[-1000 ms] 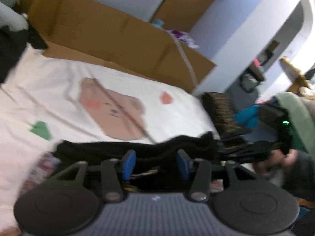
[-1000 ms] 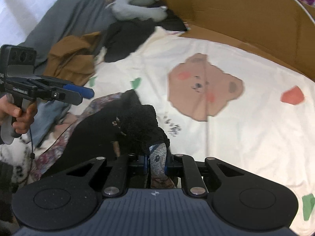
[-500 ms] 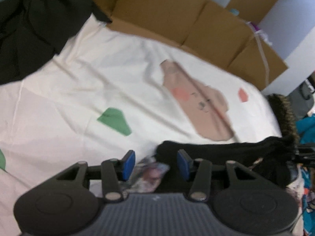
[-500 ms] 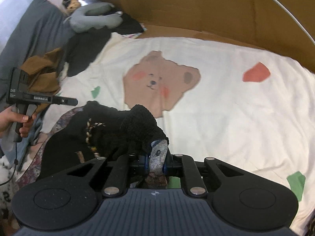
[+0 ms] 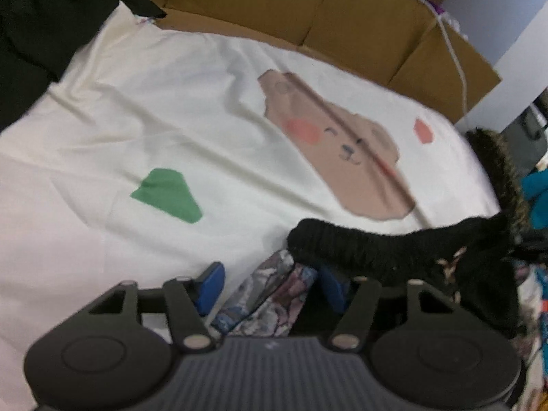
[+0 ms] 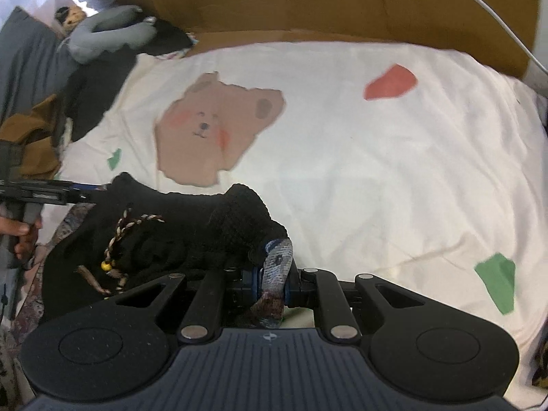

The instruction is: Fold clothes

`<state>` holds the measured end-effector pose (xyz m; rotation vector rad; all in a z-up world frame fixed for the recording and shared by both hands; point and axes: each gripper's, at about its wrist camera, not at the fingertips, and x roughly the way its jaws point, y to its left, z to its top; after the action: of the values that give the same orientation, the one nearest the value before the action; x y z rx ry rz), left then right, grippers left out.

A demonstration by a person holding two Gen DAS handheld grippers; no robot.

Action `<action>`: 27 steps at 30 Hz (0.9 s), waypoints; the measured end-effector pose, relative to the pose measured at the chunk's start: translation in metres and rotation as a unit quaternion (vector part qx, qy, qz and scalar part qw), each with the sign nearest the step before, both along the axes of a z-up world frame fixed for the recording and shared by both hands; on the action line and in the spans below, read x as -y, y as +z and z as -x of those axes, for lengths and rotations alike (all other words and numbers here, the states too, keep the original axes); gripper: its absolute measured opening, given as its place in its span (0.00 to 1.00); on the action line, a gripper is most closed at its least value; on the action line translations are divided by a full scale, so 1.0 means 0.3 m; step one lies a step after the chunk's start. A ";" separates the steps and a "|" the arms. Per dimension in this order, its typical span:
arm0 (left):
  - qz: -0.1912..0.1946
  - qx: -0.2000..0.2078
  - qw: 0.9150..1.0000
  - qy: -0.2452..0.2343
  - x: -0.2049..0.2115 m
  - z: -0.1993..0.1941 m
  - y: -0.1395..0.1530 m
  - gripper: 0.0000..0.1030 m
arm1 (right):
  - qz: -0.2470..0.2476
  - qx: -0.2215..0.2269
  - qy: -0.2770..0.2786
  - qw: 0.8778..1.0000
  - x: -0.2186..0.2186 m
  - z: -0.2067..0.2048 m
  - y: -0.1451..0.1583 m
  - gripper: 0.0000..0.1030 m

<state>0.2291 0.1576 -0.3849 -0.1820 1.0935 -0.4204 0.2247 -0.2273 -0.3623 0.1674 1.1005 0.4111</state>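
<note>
A black knit garment with a floral part and a braided cord lies bunched at the near edge of a white bear-print sheet. My right gripper is shut on a fold of its floral fabric. In the left wrist view the garment's black knit edge stretches off to the right. A strip of floral fabric lies between the fingers of my left gripper. Its jaws are opening, and the left pad stands apart from the cloth. The left gripper's tip also shows beside the garment.
Cardboard boxes wall off the far side of the bed. Dark clothes are piled at the far left, with a grey plush toy and a brown garment. A fur-trimmed item lies at the sheet's right edge.
My left gripper has dropped toward the sheet and its jaws have widened; the black knit edge that crossed both fingers now sits to the right. The right gripper rolled and sank, still clamped.
</note>
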 end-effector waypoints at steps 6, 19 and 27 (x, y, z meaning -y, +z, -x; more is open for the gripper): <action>-0.005 -0.021 1.000 -0.022 0.052 -0.014 -0.029 0.56 | -0.020 -0.014 -0.033 0.999 0.044 -0.008 -0.038 0.12; 0.008 0.049 0.999 -0.012 0.135 0.013 0.099 0.11 | -0.012 0.061 -0.059 0.996 0.059 -0.063 0.083 0.12; -0.001 0.113 0.994 0.007 0.162 -0.091 0.210 0.11 | -0.002 0.104 -0.078 0.992 0.052 -0.161 0.167 0.12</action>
<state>0.2564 0.1090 -0.3220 -0.1368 0.8705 -0.4167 0.2729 -0.2430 -0.3123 0.2073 0.8741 0.2845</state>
